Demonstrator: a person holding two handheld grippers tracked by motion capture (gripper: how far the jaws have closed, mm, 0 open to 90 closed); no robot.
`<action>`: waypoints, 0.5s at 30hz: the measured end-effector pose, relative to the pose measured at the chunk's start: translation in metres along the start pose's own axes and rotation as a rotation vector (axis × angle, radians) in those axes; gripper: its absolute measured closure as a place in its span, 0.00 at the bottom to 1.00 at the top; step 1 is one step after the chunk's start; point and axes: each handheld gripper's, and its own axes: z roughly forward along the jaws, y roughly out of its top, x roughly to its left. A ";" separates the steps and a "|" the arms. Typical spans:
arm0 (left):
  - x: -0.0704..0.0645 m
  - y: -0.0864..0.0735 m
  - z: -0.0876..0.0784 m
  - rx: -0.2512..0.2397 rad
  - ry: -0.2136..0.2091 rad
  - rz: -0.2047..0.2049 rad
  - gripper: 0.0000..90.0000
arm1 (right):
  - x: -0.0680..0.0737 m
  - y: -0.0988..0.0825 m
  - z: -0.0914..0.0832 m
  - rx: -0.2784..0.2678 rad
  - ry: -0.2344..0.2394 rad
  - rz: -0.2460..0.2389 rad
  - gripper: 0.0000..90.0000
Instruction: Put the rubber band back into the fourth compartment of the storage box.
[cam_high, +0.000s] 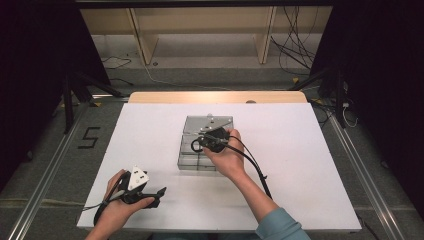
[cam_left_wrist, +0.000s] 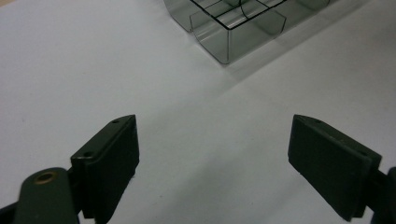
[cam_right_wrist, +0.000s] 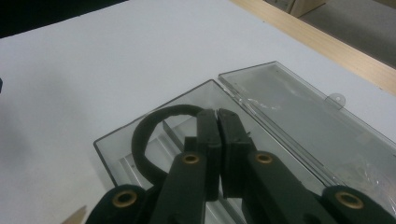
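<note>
A clear plastic compartment box (cam_high: 197, 159) lies in the middle of the white table, its lid (cam_high: 212, 121) folded open at the far side. My right gripper (cam_high: 205, 139) hovers over the box, shut on a black band (cam_high: 195, 145). In the right gripper view the band (cam_right_wrist: 140, 135) curls left from the closed tips of the right gripper (cam_right_wrist: 217, 114), above the box (cam_right_wrist: 119, 156) and beside the lid (cam_right_wrist: 299, 107). My left gripper (cam_high: 159, 193) rests near the front left edge, open. In its own view the left gripper (cam_left_wrist: 215, 144) holds nothing, and the box (cam_left_wrist: 229, 44) lies ahead.
The white table (cam_high: 300, 165) has a wooden strip (cam_high: 215, 97) along its far edge. Beyond it are wooden shelf legs and loose cables on the floor. Dark curtains and stands flank both sides.
</note>
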 end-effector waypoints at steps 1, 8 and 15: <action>0.000 0.000 0.000 -0.002 0.000 0.000 0.18 | 0.000 0.000 0.001 -0.001 0.000 0.000 0.99; 0.000 0.000 0.001 -0.001 0.000 0.002 0.18 | 0.001 0.004 0.004 0.012 0.004 -0.004 0.99; 0.000 0.000 0.001 -0.004 0.000 0.002 0.18 | 0.002 0.006 0.010 0.023 0.006 -0.004 0.99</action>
